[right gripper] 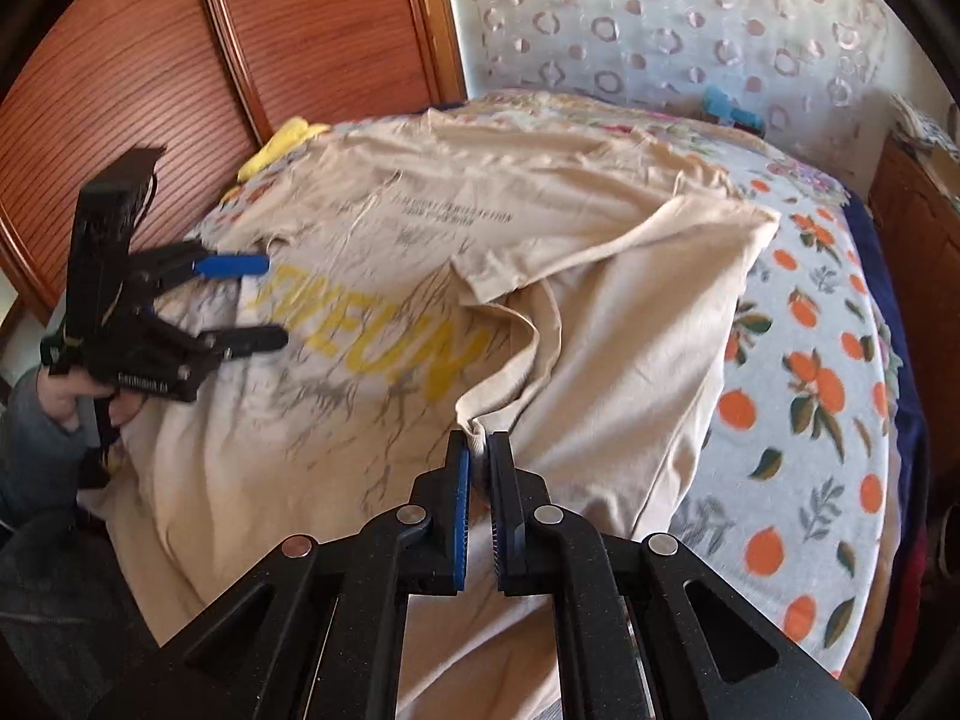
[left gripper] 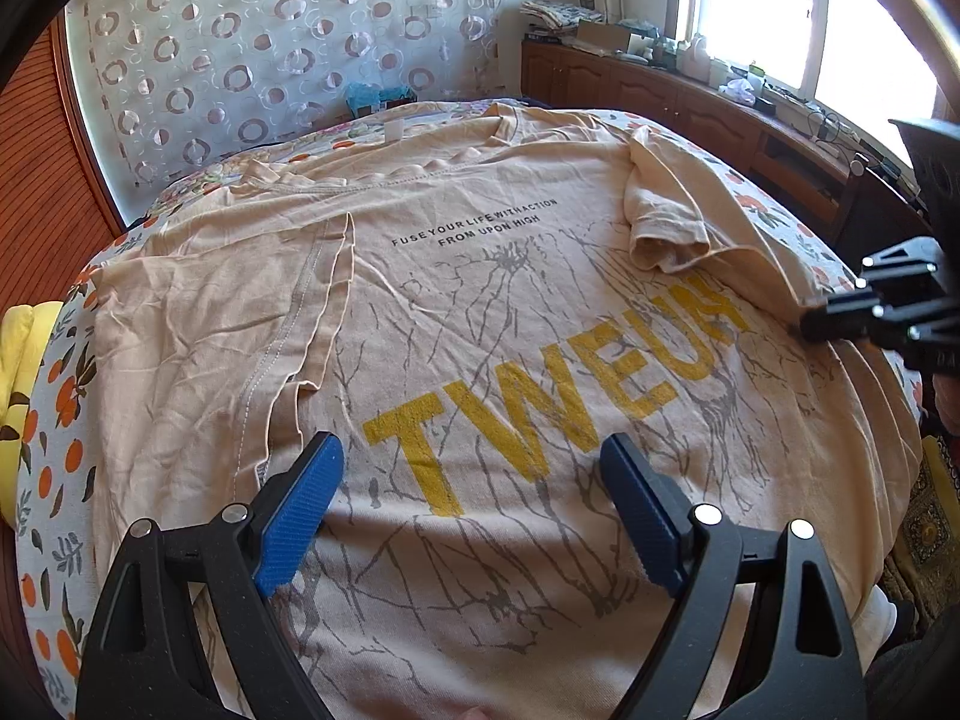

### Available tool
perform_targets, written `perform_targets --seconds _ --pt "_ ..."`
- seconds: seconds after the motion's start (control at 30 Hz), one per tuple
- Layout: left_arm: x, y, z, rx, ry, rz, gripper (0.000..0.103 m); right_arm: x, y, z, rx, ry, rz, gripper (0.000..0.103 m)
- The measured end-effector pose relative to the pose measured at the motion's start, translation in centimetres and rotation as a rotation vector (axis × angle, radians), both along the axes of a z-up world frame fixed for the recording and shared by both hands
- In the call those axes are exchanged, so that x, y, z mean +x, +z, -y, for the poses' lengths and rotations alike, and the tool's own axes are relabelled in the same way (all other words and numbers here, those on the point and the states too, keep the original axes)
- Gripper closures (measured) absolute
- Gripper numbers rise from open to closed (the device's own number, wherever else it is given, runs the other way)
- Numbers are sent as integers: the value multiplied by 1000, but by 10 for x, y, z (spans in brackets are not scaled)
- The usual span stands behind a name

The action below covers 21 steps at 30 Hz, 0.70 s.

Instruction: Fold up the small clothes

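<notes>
— Where is the shirt (left gripper: pixel 480 312) found?

— It is spread across the bed (right gripper: pixel 828 396), print side up, with yellow letters and grey branch lines seen on it. One sleeve (left gripper: pixel 666 222) is folded in over the shirt's body, up toward the collar end. On the opposite side a flap of the shirt is laid inward over the print.

— How is the left gripper (left gripper: pixel 471 504) held?

— Its blue fingers (left gripper: pixel 300 516) are spread wide apart above the lower part of the shirt, just below the yellow letters. Nothing is held between them. A hand (right gripper: pixel 72 402) in a grey sleeve is seen at its handle.

— And the right gripper (right gripper: pixel 478 498)?

— It is clamped on a pinch of shirt fabric at the shirt's side edge — a fold is drawn up into the narrow gap between the fingers, and the cloth is pulled into a ridge leading toward the print.

— What else is noted near the shirt?

— A yellow cloth (left gripper: pixel 24 360) is seen beyond the shirt's far side edge, by the wooden wardrobe (right gripper: pixel 180 60).
</notes>
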<state>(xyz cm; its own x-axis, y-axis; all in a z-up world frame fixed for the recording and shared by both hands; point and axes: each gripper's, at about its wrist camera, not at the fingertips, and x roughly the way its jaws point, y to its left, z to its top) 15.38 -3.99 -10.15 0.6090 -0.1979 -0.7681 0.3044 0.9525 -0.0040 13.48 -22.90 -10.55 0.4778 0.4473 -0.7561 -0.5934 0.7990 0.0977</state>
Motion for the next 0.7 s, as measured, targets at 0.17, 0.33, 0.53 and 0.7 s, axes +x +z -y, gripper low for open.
perform_targets --seconds 0.17,0.33,0.53,0.7 --pt "0 1 -2 -14 4 4 15 0 -3 -3 -61 1 -6 95" --pt "-5 12 -14 -48 37 39 15 4 19 -7 -4 -21 53 72" --pt "-23 41 -30 -53 59 118 15 39 24 -10 53 -120 40 61" --pt "-33 53 -45 -81 73 144 15 79 5 -22 78 -165 -61 61"
